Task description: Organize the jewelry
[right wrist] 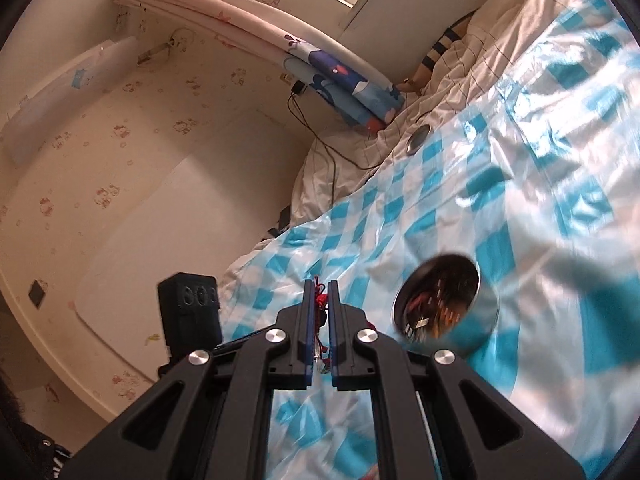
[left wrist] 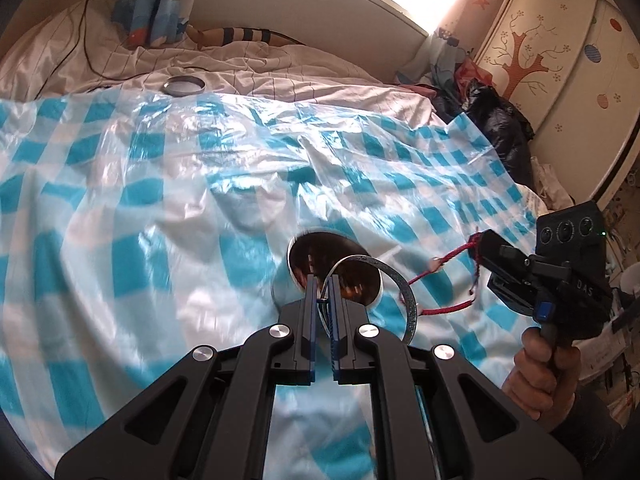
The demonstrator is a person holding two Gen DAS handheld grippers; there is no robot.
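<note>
In the left wrist view, the left gripper [left wrist: 323,286] has its fingers drawn close together, pinching the edge of a flat silver bangle [left wrist: 404,292]. The bangle curves up from between the fingers and arcs off to the right and down. Just beyond the fingertips sits a round metal tin [left wrist: 334,268], open at the top, with dark, blurred contents that cannot be made out. The tin rests on a glossy blue-and-white checked plastic sheet [left wrist: 160,200] spread over a bed. To the right, the right gripper [left wrist: 490,256] comes in, held in a hand [left wrist: 540,376], and its fingers are clamped on a red cord bracelet [left wrist: 444,276]. The cord hangs in loops between that gripper and the bangle, above the sheet and just right of the tin. Far off, near the left, a round metal lid [left wrist: 184,86] lies on the white bedding [left wrist: 260,68] at the far edge of the sheet. A cupboard painted with a tree [left wrist: 536,52] stands at the far right.

In the right wrist view, the right gripper [right wrist: 320,292] shows a narrow gap, with the red cord bracelet [right wrist: 319,300] caught between its fingers. The tin [right wrist: 444,304] lies to the right, close by, on the checked sheet [right wrist: 540,160]. The lid [right wrist: 419,136] sits far off at the sheet's edge. Part of the left gripper's black body [right wrist: 192,308] shows at the left. A folded blue patterned curtain [right wrist: 344,84] hangs by the far wall.
</note>
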